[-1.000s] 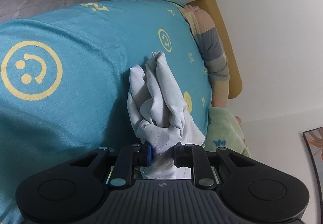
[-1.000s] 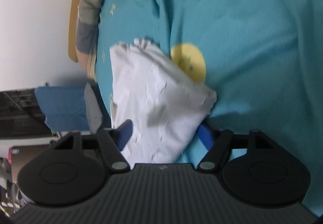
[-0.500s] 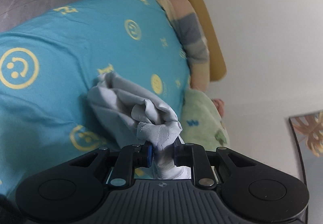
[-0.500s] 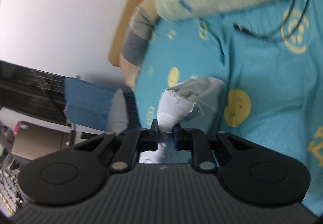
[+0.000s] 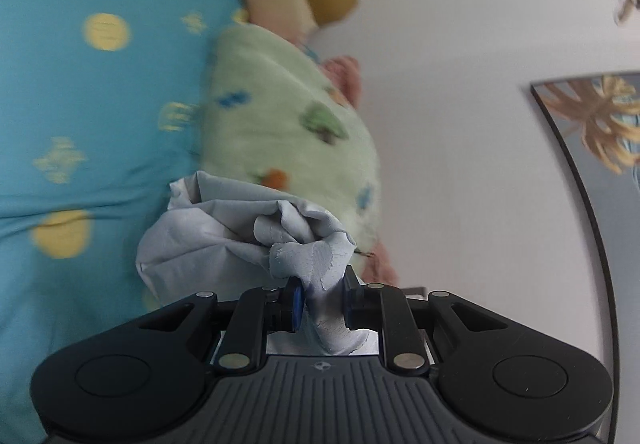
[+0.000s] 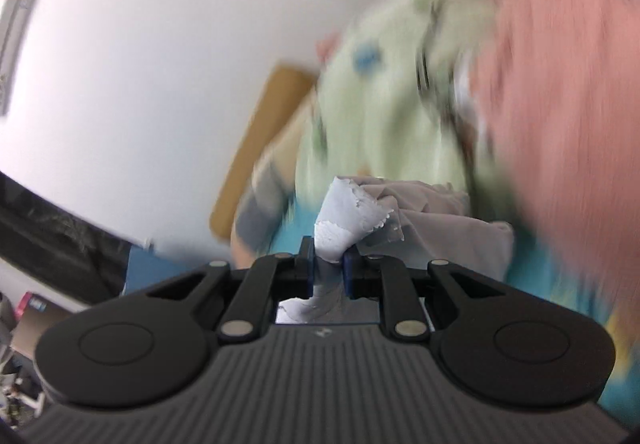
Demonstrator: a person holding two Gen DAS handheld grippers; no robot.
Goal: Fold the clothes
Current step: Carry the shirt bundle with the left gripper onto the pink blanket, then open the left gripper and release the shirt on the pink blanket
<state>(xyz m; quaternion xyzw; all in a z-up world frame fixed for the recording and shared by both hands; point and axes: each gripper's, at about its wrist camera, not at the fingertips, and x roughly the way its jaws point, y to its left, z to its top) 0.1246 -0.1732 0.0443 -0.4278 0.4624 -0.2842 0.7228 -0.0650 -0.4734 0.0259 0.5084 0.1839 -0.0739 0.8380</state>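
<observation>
Left wrist view: the left gripper (image 5: 321, 302) was seen with its jaws closed on a bunched edge of the pale grey garment (image 5: 224, 236). The garment was held crumpled above the turquoise bed cover (image 5: 100, 104), its bulk trailing forward and leftward from the jaws, just beside the green fleece blanket (image 5: 288, 116). A framed picture (image 5: 600, 148) was visible on the wall. Right wrist view: the right gripper (image 6: 327, 268) was seen with its jaws closed on a frayed fold of the same garment (image 6: 440, 220), the cloth running rightward. A long axis could not be made out, perhaps owing to blur.
</observation>
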